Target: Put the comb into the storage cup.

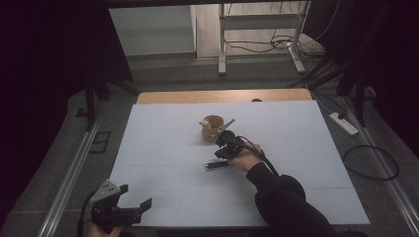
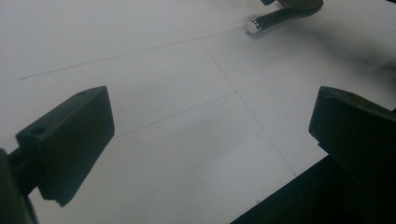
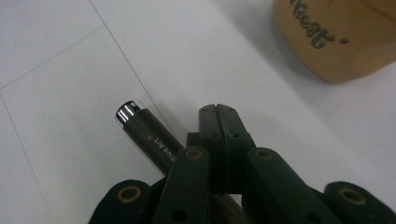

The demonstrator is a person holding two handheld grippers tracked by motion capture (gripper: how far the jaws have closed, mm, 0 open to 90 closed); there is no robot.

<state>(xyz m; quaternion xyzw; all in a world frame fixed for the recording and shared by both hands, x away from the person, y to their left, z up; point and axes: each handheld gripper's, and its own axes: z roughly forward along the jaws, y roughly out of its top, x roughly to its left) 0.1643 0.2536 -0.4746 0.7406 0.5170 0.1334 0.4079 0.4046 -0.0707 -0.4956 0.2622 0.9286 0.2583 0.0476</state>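
A dark pen with a silver end (image 1: 217, 166) (image 3: 149, 137) lies on the white table (image 1: 163, 148), and it also appears far off in the left gripper view (image 2: 275, 17). My right gripper (image 1: 221, 152) (image 3: 218, 111) hovers just over the pen's rear part, jaws pressed together with nothing between them; the pen runs beneath the gripper's body. A tan cup with dark lettering (image 1: 212, 127) (image 3: 336, 37) stands just beyond the gripper. My left gripper (image 1: 134, 200) (image 2: 212, 109) rests at the table's near left corner, jaws wide apart and empty.
The table's near edge (image 2: 280, 196) runs right under the left gripper. Beyond the far edge are a wooden strip (image 1: 222, 95), a metal frame (image 1: 257, 34) and floor cables. A power strip (image 1: 343, 123) lies on the floor at the right.
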